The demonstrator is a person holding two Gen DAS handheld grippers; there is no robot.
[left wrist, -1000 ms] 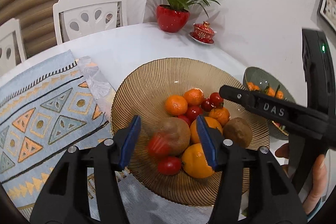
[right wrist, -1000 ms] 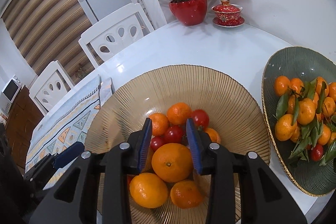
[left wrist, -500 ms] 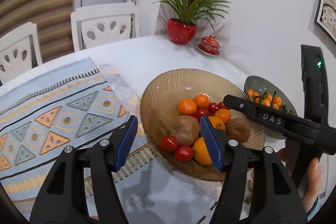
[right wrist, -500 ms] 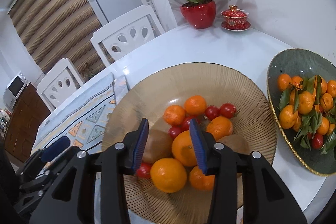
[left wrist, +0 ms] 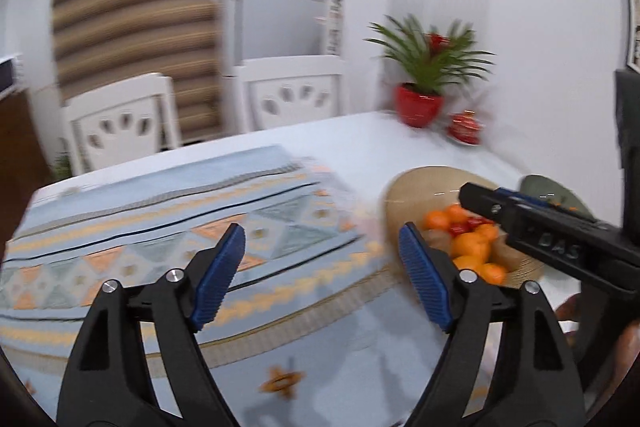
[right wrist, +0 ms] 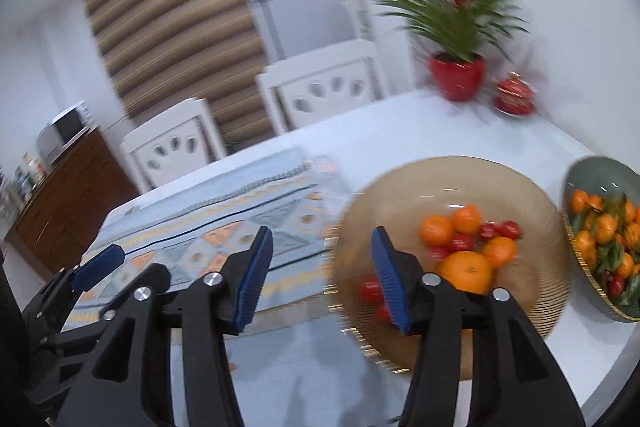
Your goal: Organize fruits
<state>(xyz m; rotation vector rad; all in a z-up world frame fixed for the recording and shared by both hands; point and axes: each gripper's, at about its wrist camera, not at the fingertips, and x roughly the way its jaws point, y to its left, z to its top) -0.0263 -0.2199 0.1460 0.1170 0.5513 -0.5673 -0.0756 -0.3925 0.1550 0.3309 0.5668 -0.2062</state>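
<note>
White table [right wrist: 420, 131] carries whole setup. Patterned runner [left wrist: 160, 227] spans its near half, probably bare staging ground for sorting. Amber ribbed bowl [right wrist: 452, 175] sits right of runner, holding mixed heap: oranges [right wrist: 464, 271], small red tomatoes [right wrist: 460, 242]; blur hides rest. Green bowl [right wrist: 600, 171] just beside it, tangerines with leaves. Left gripper [left wrist: 322, 267] jaws wide apart, nothing held, above runner. Right gripper [right wrist: 320, 267] likewise spread, empty, at amber bowl's left rim.
</note>
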